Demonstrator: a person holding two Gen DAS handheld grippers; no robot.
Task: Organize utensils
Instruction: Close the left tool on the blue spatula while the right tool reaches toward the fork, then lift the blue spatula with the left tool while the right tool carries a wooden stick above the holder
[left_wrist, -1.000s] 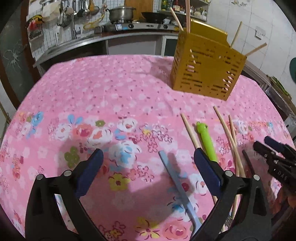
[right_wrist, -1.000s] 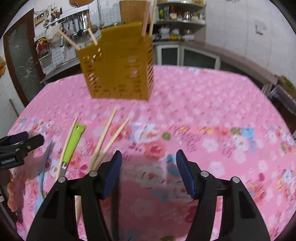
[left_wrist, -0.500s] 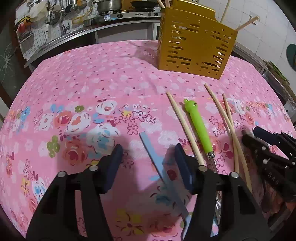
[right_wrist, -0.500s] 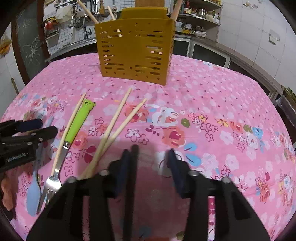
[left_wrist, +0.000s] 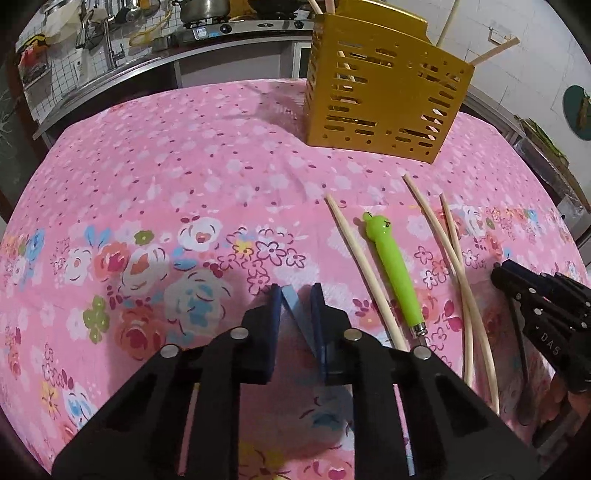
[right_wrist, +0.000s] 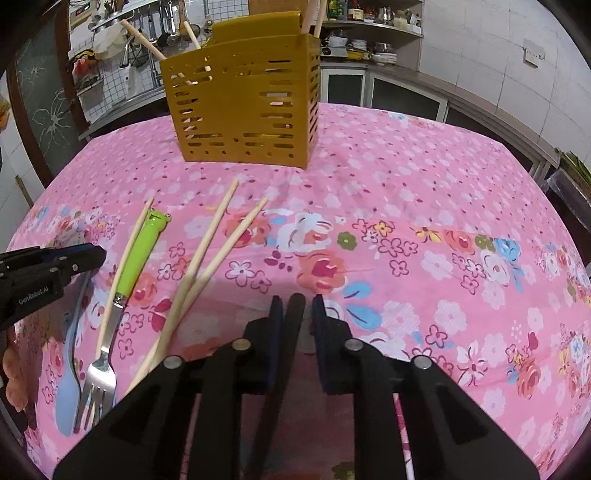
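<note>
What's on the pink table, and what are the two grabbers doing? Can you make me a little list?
Table cover: pink flowered cloth
Holder: yellow slotted box, upright, with sticks poking out
Loose on cloth: three loose chopsticks, green frog-handled fork
Left gripper: jaws have just been closing, now clamped on the blue spoon handle
Right gripper: jaws have just been closing around a dark handle; pinch unclear

Pink floral cloth (left_wrist: 166, 177) covers the surface under & ahead of the jaws. Far beyond, up left: steel pot (left_wrist: 205, 7) on a stove (left_wrist: 236, 27), w/ hanging kitchen tools (left_wrist: 107, 14). Far right of the jaws: wall socket (right_wrist: 533, 50), shelves w/ dishes (right_wrist: 369, 55).
</note>
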